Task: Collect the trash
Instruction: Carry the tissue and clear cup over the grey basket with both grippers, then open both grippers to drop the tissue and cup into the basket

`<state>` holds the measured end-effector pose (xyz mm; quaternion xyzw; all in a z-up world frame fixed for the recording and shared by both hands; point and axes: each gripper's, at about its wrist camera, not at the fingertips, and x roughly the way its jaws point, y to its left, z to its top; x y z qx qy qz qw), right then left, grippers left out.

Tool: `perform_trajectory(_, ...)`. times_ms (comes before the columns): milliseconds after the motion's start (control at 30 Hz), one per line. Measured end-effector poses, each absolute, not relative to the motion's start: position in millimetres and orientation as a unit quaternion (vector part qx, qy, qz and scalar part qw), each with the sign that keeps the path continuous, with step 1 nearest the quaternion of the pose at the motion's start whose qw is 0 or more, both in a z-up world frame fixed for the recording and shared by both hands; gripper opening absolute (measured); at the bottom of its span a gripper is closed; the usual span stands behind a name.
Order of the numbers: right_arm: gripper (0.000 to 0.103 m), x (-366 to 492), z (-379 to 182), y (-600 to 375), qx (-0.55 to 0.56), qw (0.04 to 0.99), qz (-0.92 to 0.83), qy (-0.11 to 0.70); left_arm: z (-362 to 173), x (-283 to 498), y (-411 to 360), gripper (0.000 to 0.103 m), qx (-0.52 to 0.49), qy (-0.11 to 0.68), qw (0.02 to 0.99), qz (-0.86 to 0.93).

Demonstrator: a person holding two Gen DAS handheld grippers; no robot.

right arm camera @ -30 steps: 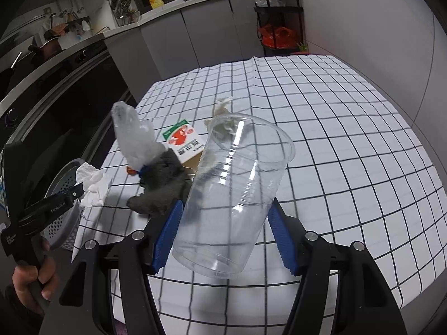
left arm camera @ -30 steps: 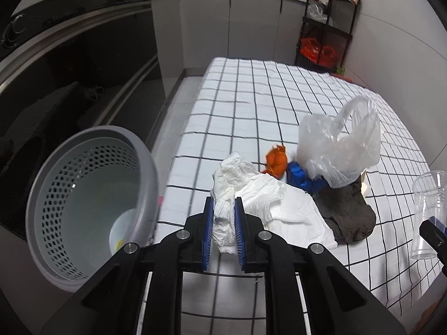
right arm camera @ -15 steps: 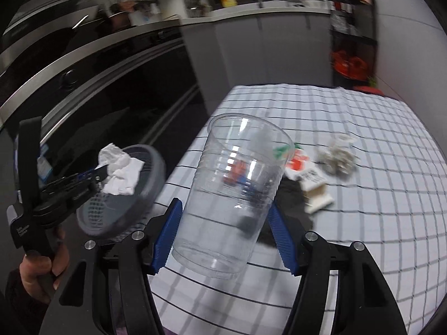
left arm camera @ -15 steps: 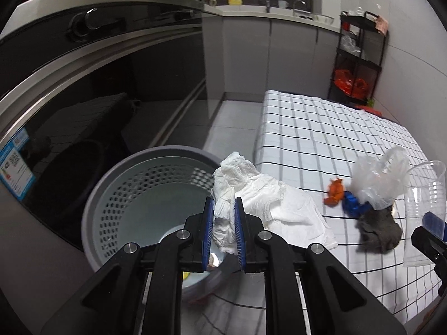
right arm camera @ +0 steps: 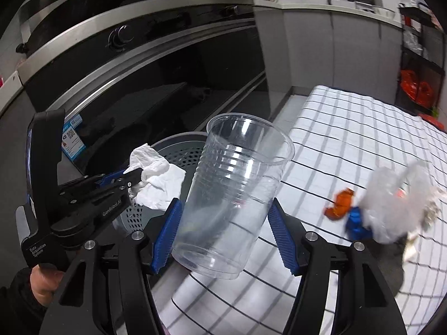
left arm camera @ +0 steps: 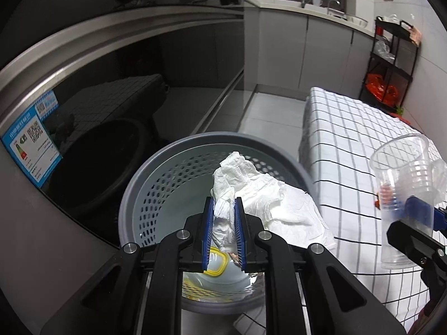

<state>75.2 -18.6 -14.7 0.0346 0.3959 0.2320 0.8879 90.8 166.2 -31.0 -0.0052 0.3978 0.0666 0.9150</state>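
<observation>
A crumpled white tissue (left arm camera: 251, 192) is clamped between the nearly closed jaws of the left gripper (left arm camera: 224, 233) and is held above the open mouth of a grey perforated bin (left arm camera: 167, 178). The loose part of the tissue hangs out to the right, over the bin's rim. In the bottom of the bin a yellow-edged lid (left arm camera: 215, 262) and some pale waste can be seen.

A clear plastic cup (right arm camera: 234, 192) is gripped by the right gripper (right arm camera: 223, 234); its jaws stand fairly wide and are pressed against the cup's sides. The cup is held tilted, mouth up, above the edge of the table (right arm camera: 349, 134), just beside the bin. The table is covered with a white cloth with a black grid.

Left on the table are an orange wrapper (right arm camera: 339, 205), a blue scrap (right arm camera: 356, 223) and a clear plastic bag (right arm camera: 396, 195), which lie close together; they are blurred in the right wrist view. A dark oven front (left arm camera: 111, 83) stands behind the bin. The left gripper's handle is held by a hand (right arm camera: 42, 284) in a dark sleeve.
</observation>
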Motion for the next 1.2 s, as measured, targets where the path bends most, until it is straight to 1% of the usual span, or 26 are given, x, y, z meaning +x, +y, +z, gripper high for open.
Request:
perform_trajectory(400,0.061,123.2,-37.2,18.2,0.039,0.857,0.271,0.435,-53.1,107.0,199.3,0.015,-0.022,0.426,0.901,0.083)
perform_trajectory(933,0.061,143.6,-51.3,48.7,0.025,0.841,0.280,0.462,-71.6,124.9,211.4,0.019,-0.027,0.452,0.887,0.095)
perform_trajectory(1000,0.063,144.9,-51.7,49.8,0.025,0.840,0.282,0.462,-71.8,125.9,210.9,0.028,-0.027,0.450,0.887,0.098)
perform_trajectory(1033,0.063,145.5,-52.0,49.6,0.025,0.841,0.282,0.462,-71.6,125.7,211.1,0.036,-0.027,0.448,0.888,0.099)
perform_trajectory(1067,0.067,145.5,-51.6,50.8,0.024,0.840,0.282,0.463,-71.3,125.2,211.3,0.045,-0.026,0.447,0.889,0.100)
perform_trajectory(1133,0.074,144.4,-50.5,51.0,0.026,0.841,0.284,0.461,-69.7,124.0,211.1,0.053,-0.026,0.441,0.891,0.101)
perform_trajectory(1200,0.074,143.5,-50.0,51.0,0.026,0.842,0.283,0.459,-68.4,123.4,210.4,0.053,-0.025,0.439,0.893,0.101)
